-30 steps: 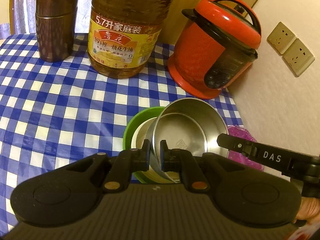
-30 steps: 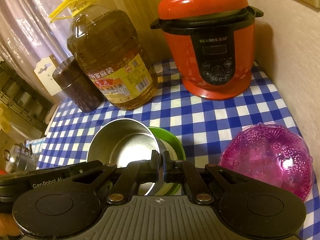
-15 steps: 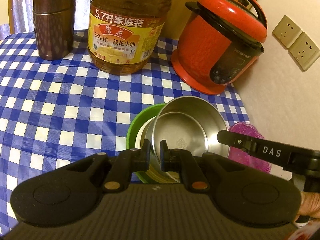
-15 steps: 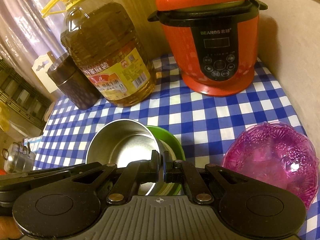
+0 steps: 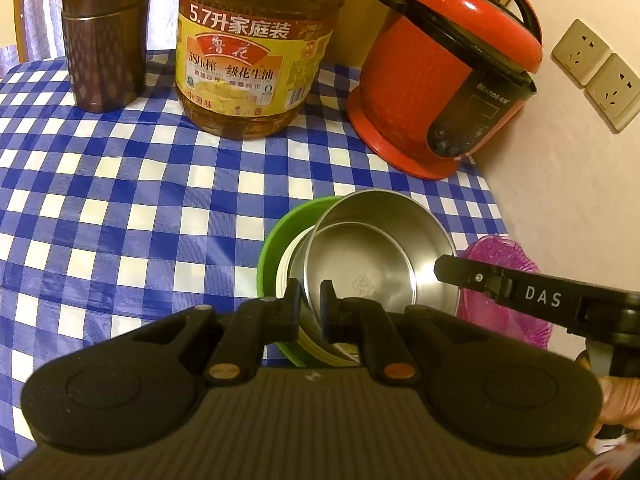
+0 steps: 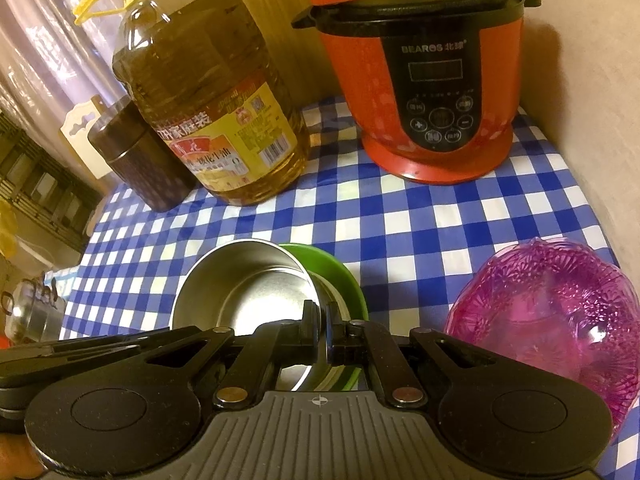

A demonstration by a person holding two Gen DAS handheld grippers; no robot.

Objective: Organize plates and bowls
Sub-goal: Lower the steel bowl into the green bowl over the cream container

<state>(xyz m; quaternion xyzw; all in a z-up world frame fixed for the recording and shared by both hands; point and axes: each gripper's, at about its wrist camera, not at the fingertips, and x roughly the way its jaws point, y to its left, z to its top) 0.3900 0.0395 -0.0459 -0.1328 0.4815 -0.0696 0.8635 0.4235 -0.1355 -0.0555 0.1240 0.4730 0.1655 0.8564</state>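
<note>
Where both grippers meet, left gripper [image 5: 311,298] and right gripper [image 6: 323,318] each pinch the steel bowl [image 5: 384,256] rim, tilted in the green bowl [image 5: 276,240]. Pink glass bowl [image 6: 548,312] right, partly hidden.

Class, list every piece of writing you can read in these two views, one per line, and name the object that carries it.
"5.7升家庭装": oil bottle label.
"BEAROS": red cooker panel; the characters after it are unclear.
"DAS": side of the right claw.
The bottle's fine print and the cooker's button captions are too small to read.
</note>
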